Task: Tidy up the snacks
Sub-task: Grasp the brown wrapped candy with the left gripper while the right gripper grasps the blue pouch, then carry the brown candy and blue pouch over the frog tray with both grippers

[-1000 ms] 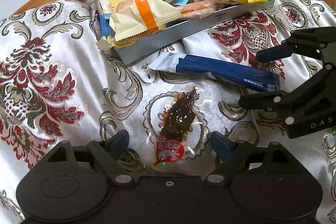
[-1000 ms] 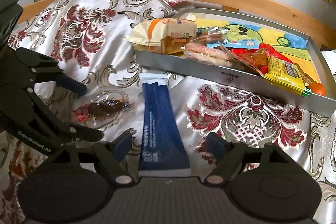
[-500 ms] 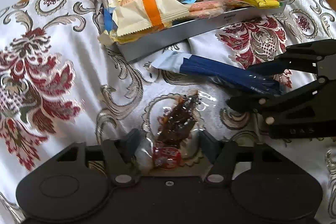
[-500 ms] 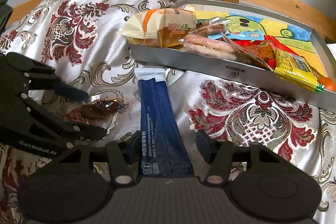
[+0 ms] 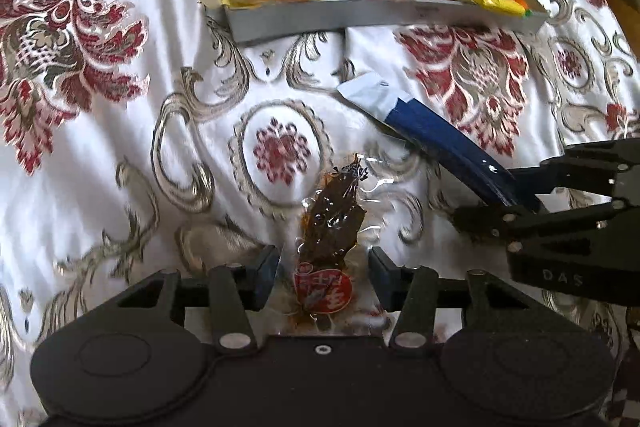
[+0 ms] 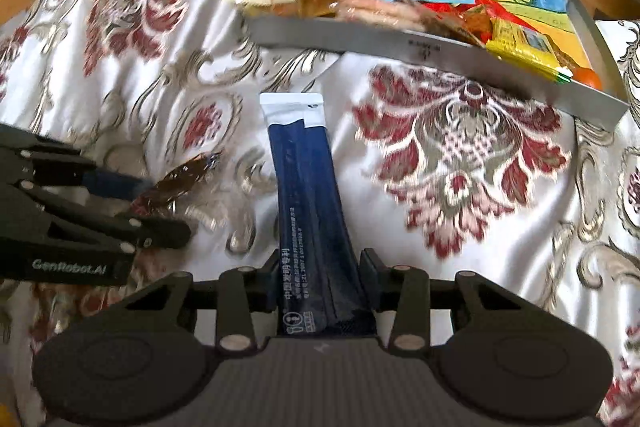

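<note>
My left gripper [image 5: 323, 277] clamps the clear packet of dark brown dried snack with a red label [image 5: 330, 223]. My right gripper [image 6: 319, 281] clamps the long navy-blue sachet with a white end [image 6: 310, 195]. Both packets are above the floral satin cloth [image 5: 120, 131]. Beyond, the grey metal tray [image 6: 400, 41] holds assorted wrapped snacks.

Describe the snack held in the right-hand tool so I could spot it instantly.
Find the grey tray of snacks on the flowered cloth; just in front of it, the right gripper grips a long packet. It is dark blue with a white end, unlike the clear, brown-filled pouch beside it.
</note>
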A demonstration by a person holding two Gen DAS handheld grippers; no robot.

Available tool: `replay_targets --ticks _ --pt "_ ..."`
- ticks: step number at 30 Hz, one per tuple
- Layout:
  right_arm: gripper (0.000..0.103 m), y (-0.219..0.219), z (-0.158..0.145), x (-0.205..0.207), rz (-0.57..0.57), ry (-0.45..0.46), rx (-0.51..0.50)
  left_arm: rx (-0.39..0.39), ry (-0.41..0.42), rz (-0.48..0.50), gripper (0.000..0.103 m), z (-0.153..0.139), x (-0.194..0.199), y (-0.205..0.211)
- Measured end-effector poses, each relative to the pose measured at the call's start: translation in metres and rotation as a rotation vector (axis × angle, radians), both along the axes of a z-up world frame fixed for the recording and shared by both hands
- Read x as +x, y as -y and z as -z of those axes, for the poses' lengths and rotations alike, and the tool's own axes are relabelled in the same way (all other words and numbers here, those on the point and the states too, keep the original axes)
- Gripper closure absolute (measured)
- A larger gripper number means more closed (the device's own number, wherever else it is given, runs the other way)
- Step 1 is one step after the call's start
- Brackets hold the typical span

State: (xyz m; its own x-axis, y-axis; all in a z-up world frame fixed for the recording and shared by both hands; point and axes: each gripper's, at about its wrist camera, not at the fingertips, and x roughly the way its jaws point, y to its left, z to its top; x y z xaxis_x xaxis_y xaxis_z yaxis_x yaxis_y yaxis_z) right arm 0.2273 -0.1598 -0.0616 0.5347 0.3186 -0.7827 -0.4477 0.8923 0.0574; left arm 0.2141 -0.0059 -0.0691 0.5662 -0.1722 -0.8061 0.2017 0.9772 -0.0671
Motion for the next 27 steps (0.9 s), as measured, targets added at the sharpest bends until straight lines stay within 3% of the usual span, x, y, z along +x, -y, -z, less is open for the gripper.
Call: replay_targets --ticks 3,6,11,14,19,21,27 --pt "0.056 0.004 -0.004 -0.012 -0.006 -0.014 -0.010 -0.022 -0.017 -0.013 0.051 -0.001 -0.006 0.000" --pt "0.044 0.002 -0.006 -0.019 0.000 0.025 -0.054 -0.022 -0.020 -0.017 0.050 -0.001 -0.006 -0.001" --pt "0.032 -0.003 -0.002 -0.011 -0.015 0.070 -0.056 -0.034 -0.031 -0.017 0.039 0.002 0.001 -0.002" --pt "0.032 -0.005 0.006 0.000 0.012 0.063 -0.052 -0.029 -0.033 -0.020 0.034 0.003 0.005 -0.002" --pt "0.032 -0.005 0.011 0.009 0.043 0.052 -0.036 -0.024 -0.032 -0.018 0.035 0.004 0.008 -0.001" --pt "0.033 -0.004 0.011 0.009 0.053 0.048 -0.027 -0.016 -0.028 -0.022 0.040 0.003 0.008 0.000" --pt "0.061 -0.010 0.010 0.001 0.067 0.069 -0.032 -0.049 -0.032 -0.049 0.052 0.001 0.006 -0.004"
